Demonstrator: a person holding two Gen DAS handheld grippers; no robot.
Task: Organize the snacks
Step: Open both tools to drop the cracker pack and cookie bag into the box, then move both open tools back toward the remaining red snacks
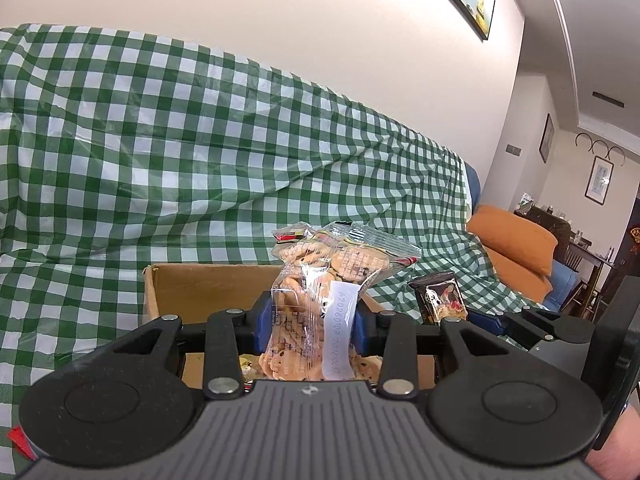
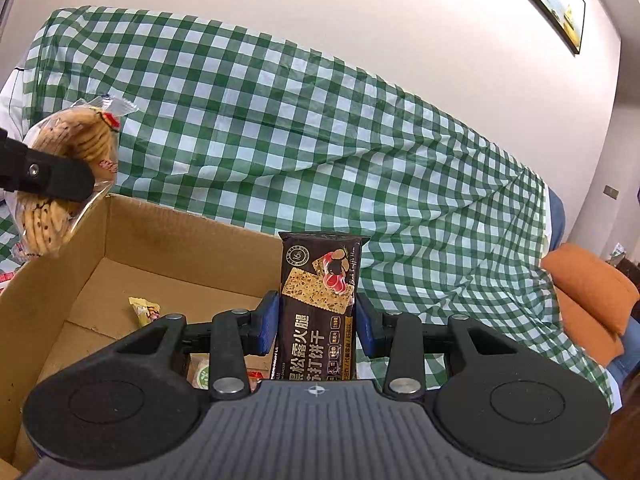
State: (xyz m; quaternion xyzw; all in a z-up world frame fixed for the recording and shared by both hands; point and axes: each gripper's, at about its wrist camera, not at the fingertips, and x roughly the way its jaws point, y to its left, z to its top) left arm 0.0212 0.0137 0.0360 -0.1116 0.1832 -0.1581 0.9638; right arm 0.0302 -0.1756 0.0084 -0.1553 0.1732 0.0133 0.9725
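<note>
My left gripper (image 1: 314,320) is shut on a clear bag of round biscuits (image 1: 320,280) and holds it upright above the cardboard box (image 1: 208,284). The same bag (image 2: 68,184) shows at the far left of the right wrist view, over the box's left wall. My right gripper (image 2: 318,320) is shut on a dark pack of crackers (image 2: 320,300), upright over the right side of the box (image 2: 132,248). That pack also shows in the left wrist view (image 1: 440,298). A yellow wrapped snack (image 2: 145,310) lies on the box floor.
A green and white checked cloth (image 2: 320,140) covers the sofa behind the box. An orange cushion (image 2: 592,300) lies at the right. More small snacks (image 2: 204,374) lie in the box under my right gripper. A dining table and chairs (image 1: 580,256) stand far right.
</note>
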